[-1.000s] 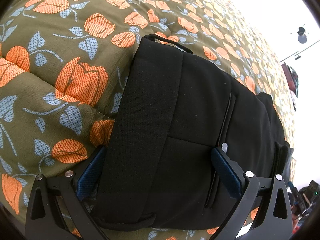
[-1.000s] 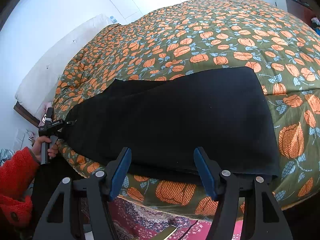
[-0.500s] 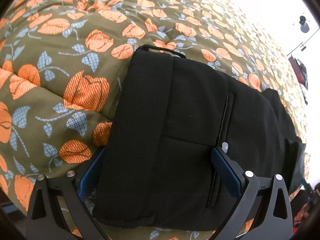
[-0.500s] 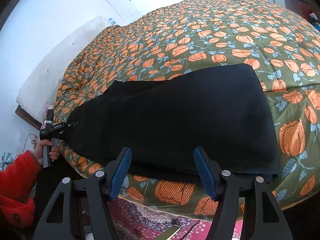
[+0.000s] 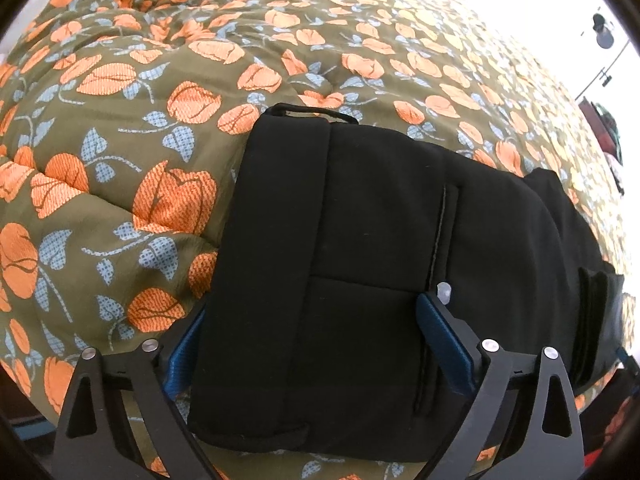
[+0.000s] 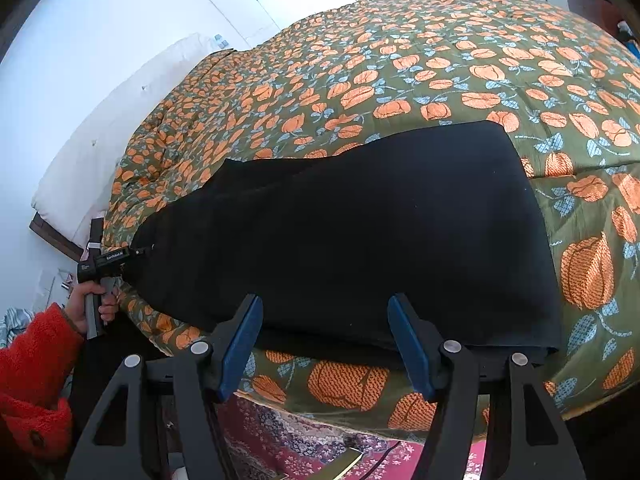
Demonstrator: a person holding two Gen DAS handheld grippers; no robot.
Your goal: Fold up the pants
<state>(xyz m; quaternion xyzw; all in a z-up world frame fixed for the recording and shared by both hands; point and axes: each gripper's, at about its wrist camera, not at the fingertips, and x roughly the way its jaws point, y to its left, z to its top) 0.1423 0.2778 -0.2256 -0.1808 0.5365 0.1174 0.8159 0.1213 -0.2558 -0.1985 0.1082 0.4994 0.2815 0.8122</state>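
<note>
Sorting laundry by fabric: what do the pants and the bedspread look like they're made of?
Pants: seemingly a thick, matte black knit, fleece or jersey, with soft rounded edges and a wide smooth waistband. Bedspread: likely quilted printed cotton or a blend, puffy between stitch lines, with an orange flower print on olive.

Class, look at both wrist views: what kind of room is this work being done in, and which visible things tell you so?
Most likely a bedroom. The black pants lie on a large bed covered by a floral quilt, with a white pillow at its head and a patterned rug on the floor beside it.
</note>
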